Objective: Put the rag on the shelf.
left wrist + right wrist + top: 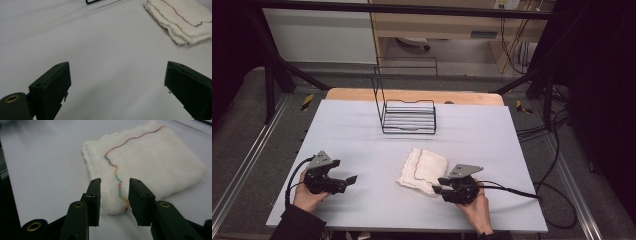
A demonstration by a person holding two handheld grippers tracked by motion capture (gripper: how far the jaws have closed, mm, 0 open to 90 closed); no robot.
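A folded white cloth [423,170] with a wavy multicoloured stitch line lies on the grey table [362,145], right of centre. My right gripper [439,185] sits at the cloth's near right corner and points left toward it. In the right gripper view its jaws [114,187] stand a little apart, the corner of the cloth [155,162] lies in the gap, and the pads do not press on it. My left gripper [351,180] rests at the near left of the table with its jaws wide open [117,75] and nothing between them. The cloth [185,20] lies beyond it to the upper right.
A black wire rack [408,117] stands at the far middle of the table, its base edge at the top of the left gripper view [93,1]. Cables trail off the right side. A black frame with posts surrounds the table.
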